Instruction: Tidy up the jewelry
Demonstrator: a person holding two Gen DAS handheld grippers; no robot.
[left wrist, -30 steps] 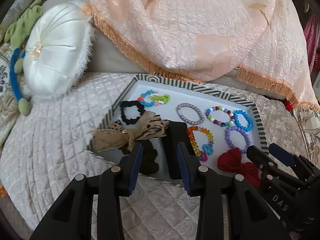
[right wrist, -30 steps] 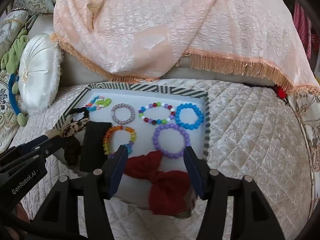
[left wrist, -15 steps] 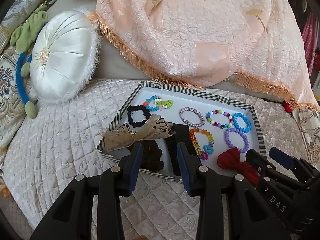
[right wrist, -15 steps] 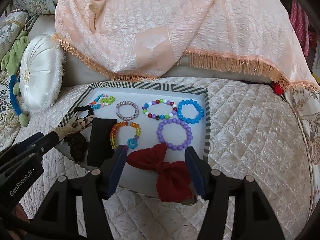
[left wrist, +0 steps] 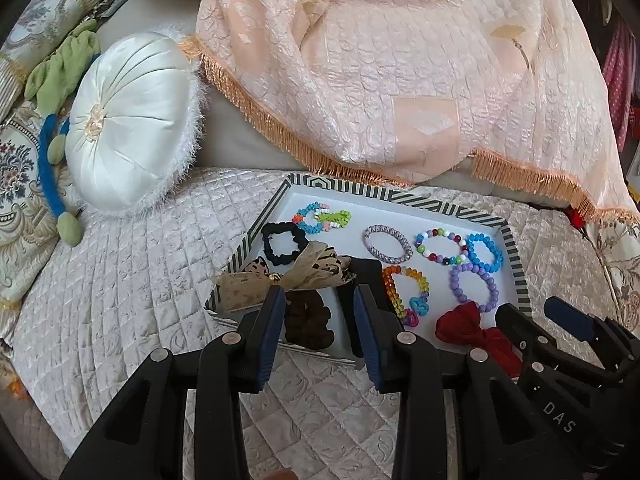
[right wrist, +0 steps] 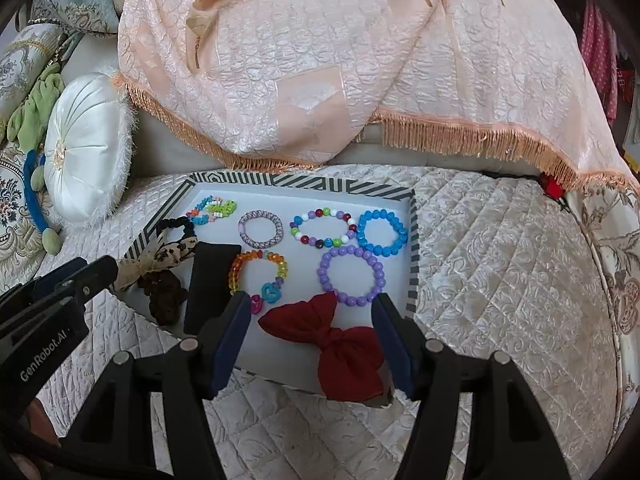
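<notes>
I hold both tongs above the tray point(right wrist: 304, 184), left tongs point(left wrist: 316, 312) and right tongs point(right wrist: 310, 320) released and empty, because the red bow point(right wrist: 340, 340) seems next.

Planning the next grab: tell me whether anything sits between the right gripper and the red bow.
Nothing visible does. The right gripper hangs open just short of the red bow, which lies uncovered at the tray's near edge.
</notes>
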